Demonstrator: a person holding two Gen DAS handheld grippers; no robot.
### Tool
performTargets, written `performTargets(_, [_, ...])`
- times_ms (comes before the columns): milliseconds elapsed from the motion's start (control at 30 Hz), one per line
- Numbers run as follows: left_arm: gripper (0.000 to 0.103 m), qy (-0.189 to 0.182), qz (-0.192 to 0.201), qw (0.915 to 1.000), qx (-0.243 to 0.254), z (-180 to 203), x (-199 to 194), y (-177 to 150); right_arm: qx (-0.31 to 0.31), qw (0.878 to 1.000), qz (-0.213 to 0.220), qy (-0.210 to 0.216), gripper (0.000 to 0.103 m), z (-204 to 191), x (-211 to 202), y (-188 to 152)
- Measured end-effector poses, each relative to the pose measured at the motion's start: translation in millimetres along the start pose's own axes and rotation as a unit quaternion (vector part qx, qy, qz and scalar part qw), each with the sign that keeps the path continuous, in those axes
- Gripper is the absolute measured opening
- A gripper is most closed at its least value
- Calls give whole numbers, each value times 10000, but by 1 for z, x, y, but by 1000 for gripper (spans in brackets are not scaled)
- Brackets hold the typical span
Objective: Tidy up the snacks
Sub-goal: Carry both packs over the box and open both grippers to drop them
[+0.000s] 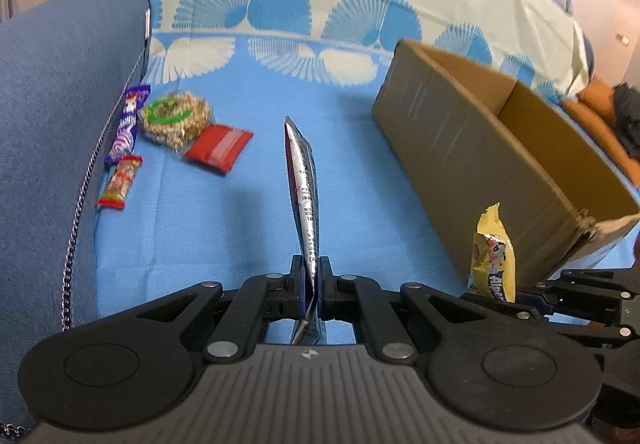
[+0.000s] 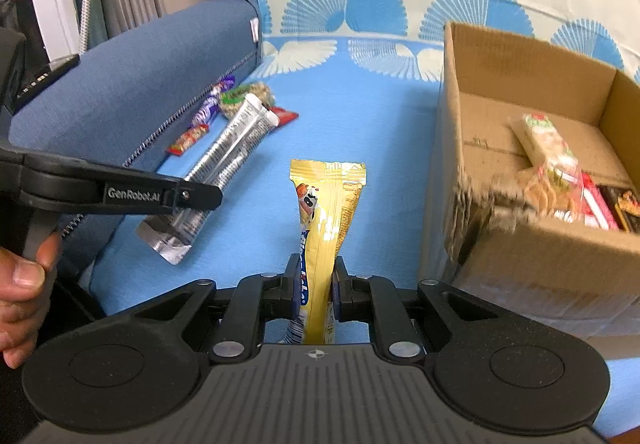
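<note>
My left gripper (image 1: pixel 311 284) clamps a silver packet (image 1: pixel 304 179); my right gripper (image 2: pixel 316 284) clamps a yellow packet (image 2: pixel 328 211) beside the cardboard box (image 2: pixel 532 252).

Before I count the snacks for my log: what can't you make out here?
- Box contents: right wrist view, blurred, partly hidden by the near wall; left wrist view shows no contents.
- Silver pack: left wrist view, edge-on, print too small.
- Yellow pack: name pinched between right gripper fingers.

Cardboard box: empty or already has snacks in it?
Not empty. Right wrist view shows the cardboard box open-topped with several wrapped snacks inside.
</note>
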State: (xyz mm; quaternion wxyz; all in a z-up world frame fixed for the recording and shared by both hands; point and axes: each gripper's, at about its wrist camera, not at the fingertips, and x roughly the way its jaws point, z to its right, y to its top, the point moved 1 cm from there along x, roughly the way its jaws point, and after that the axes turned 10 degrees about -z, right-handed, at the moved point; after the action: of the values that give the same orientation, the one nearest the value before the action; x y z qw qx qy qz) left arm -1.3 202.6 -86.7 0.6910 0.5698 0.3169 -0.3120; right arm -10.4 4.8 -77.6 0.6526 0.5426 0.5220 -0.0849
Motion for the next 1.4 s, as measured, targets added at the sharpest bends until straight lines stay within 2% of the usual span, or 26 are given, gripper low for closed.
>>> performTargets(200, [5, -281, 451, 9982, -267, -8, -20, 0, -91, 9992, 373, 122, 15, -4, -23, 10])
performTargets(367, [5, -448, 313, 9963, -669, -6, -26, 4, -106, 9967, 766, 238, 15, -2, -46, 19])
performTargets(533, [5, -569, 344, 9955, -673, 19, -32, 16, 56, 9924, 1188, 323, 15, 10, -68, 32])
performTargets(733, [5, -783, 549, 9942, -500, 65, -39, 58, 611, 9832, 1697, 283, 15, 46, -93, 46])
performTargets(900, [5, -1073, 668, 9915, -309, 118, -35, 103, 1336, 9671, 2142, -314, 15, 99, -111, 51])
performTargets(1067, [5, -1309, 759, 9885, 51, 177, -26, 139, 2082, 9487, 2229, -835, 15, 154, -116, 50])
performTargets(1200, [5, -1421, 799, 9861, 307, 218, -16, 156, 2393, 9404, 2214, -966, 15, 177, -113, 47])
performTargets(1300, [9, -1462, 695, 9857, 469, 236, -9, 162, 2550, 9379, 2110, -1038, 20, 187, -109, 47])
performTargets(1333, [13, -1416, 655, 9864, 511, 240, -7, 162, 2578, 9382, 2059, -1045, 32, 188, -108, 46])
performTargets(1367, [28, -1391, 638, 9868, 536, 242, -7, 161, 2608, 9381, 2029, -1036, 48, 190, -106, 46])
performTargets(1400, [37, -1373, 653, 9869, 547, 240, -8, 159, 2636, 9368, 2040, -1058, 51, 191, -107, 43])
